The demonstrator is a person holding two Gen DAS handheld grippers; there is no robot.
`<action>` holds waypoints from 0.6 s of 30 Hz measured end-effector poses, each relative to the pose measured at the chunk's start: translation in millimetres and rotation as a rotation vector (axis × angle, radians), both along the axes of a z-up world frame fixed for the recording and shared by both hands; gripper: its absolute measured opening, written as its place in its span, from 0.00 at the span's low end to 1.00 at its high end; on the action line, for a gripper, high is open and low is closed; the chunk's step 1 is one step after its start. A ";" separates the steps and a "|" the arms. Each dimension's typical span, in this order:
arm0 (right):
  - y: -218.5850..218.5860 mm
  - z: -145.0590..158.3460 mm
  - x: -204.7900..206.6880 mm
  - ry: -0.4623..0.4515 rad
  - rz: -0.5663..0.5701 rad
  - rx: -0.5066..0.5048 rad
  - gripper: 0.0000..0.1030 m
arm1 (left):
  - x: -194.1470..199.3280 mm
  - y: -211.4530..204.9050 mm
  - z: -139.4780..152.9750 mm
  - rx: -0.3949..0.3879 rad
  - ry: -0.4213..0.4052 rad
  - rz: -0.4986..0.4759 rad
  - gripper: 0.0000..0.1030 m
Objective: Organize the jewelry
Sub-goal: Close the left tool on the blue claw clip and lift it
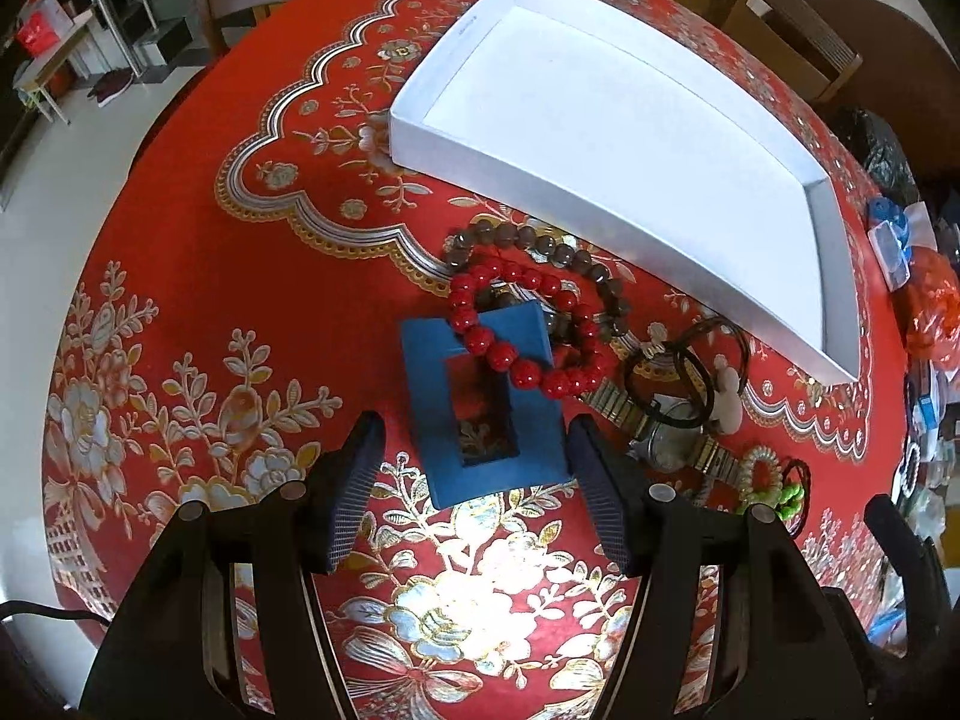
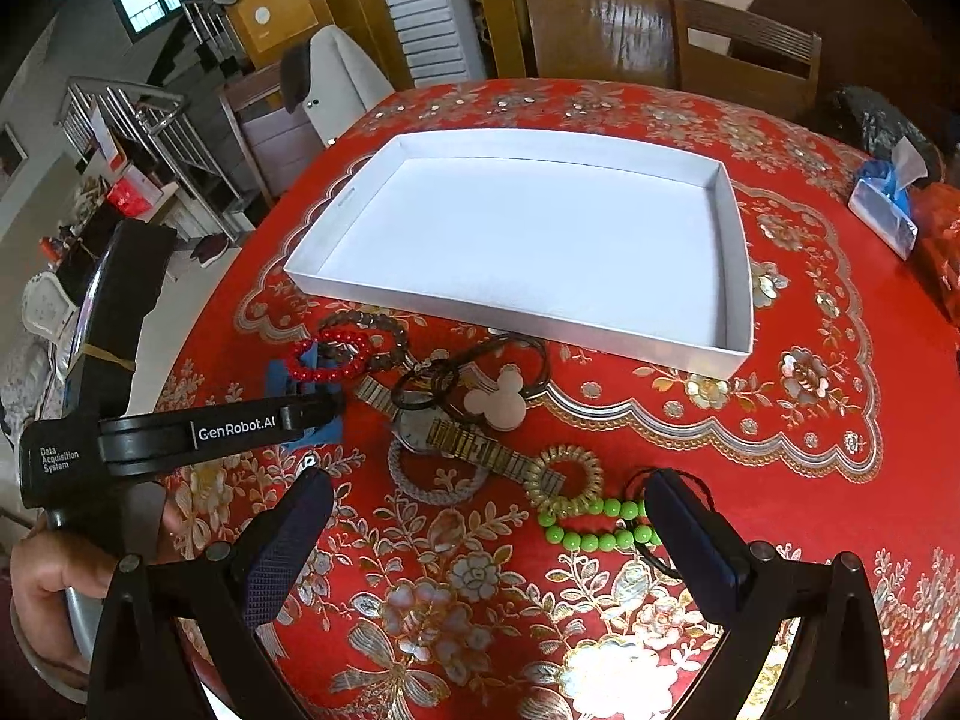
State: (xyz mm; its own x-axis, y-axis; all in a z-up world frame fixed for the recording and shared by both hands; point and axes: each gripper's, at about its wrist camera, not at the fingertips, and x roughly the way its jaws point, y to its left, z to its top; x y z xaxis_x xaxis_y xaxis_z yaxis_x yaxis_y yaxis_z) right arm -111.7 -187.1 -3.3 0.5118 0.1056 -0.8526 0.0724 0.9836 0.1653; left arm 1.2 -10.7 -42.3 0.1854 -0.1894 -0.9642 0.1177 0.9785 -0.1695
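Left tool (image 1: 474, 456) has its fingers spread wide on either side of a blue box (image 1: 486, 402), gripping nothing; the right finger's pad looks close against the box's side, though contact cannot be confirmed. Right tool (image 2: 486, 516) is likewise spread and empty, hovering over the red floral cloth of the desk (image 2: 810, 420).

Only the left view shows the box top: a rectangular cut-out, with a red bead bracelet (image 1: 528, 330) draped over its far edge and a grey-brown bead bracelet (image 1: 576, 264) curled behind that. Only the right view shows the left tool from the side, marked "GenRobot.AI", with the person's hand (image 2: 42, 588) on its handle, and the whole white tray (image 2: 735, 276), which is cut off at the frame edge in the left view.

In the right view the box is mostly hidden behind the left tool's finger. The watch (image 2: 456, 438) lies with its gold band running toward a clear coil tie (image 2: 564, 480), and dark cord loops (image 2: 432, 387) overlap its dial. A pale mouse-head charm (image 2: 501, 399) sits among the cords. How the cords tangle is hard to make out.

Green beads (image 2: 594, 522) lie between the right tool's fingers, nearer its right finger, which covers their end. All the jewelry lies on the cloth just in front of the tray's near wall, none inside it.
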 end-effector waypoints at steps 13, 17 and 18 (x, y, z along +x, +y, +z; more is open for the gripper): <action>2.7 -1.4 16.0 -0.018 0.031 0.001 1.00 | 2.9 -6.2 1.0 0.028 -0.047 -0.048 0.48; 12.2 -4.9 31.2 -0.018 0.066 0.024 0.88 | -1.2 9.4 5.9 0.019 -0.054 -0.063 0.48; 15.8 -6.7 37.0 -0.014 0.077 0.039 0.80 | -2.8 13.4 6.9 0.020 -0.055 -0.064 0.48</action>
